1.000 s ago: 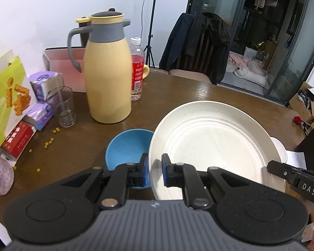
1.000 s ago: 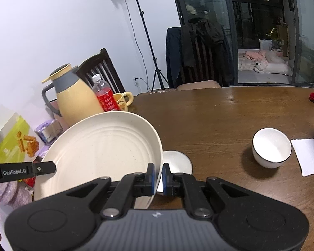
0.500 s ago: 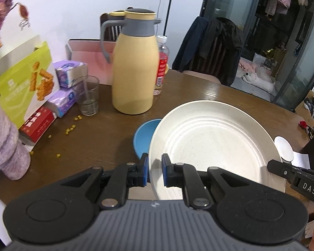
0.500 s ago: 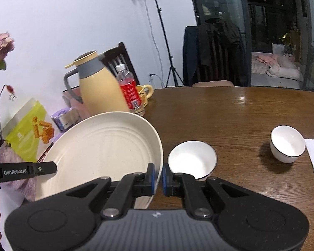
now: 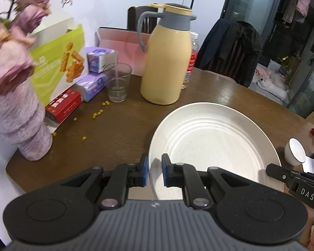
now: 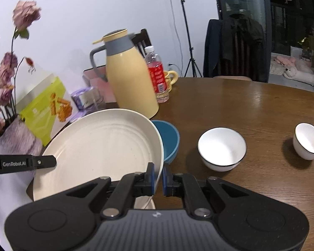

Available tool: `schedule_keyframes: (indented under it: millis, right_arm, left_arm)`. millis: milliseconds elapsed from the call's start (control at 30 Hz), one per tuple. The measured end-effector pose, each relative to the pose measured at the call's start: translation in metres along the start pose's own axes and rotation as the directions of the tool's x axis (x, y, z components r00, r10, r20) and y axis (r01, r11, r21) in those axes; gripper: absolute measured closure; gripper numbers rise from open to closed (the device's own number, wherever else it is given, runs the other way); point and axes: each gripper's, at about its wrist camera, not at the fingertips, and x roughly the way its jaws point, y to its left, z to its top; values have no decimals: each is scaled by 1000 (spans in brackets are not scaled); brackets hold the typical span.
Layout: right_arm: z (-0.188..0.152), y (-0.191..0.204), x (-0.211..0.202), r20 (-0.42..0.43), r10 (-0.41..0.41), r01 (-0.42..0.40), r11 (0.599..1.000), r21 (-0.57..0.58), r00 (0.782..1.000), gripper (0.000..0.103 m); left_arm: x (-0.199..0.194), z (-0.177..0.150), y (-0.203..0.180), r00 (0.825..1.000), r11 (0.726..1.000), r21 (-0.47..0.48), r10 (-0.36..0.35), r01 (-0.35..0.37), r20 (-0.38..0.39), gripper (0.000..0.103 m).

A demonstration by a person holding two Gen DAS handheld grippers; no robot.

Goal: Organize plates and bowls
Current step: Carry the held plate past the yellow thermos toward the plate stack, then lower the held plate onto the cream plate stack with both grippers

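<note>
I hold the cream plate [image 5: 215,146] aloft by opposite rims, left tongs [image 5: 155,172] and right tongs [image 6: 158,176] both clamped on it; blue bowl [image 6: 168,139] sits just ahead of my right tongs on the desk [image 6: 251,108]

plate [image 6: 102,146] 1 | blue bowl [image 6: 169,140] 1 | white bowls [image 6: 221,148] 2 | jug [image 5: 167,62] 1 | bottle [image 6: 158,77] 1 | glass [image 5: 117,81] 1 | vase [image 5: 18,121] 1

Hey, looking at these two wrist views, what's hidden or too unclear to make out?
- Blue bowl: unseen in the left wrist view; right wrist view shows it partly behind the cream plate.
- Red-label bottle: mostly behind the yellow jug, left wrist view.
- Plate's underside: hidden in both views.
</note>
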Motion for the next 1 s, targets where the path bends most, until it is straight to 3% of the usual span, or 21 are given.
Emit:
schedule_keyframes:
  millis: [1000]
  right_arm:
    - [-42,23,32,-115,25,-34,997,-73,993,95]
  left_arm:
    - [27,-48,40,996,997,-57,45,-49,-78,90]
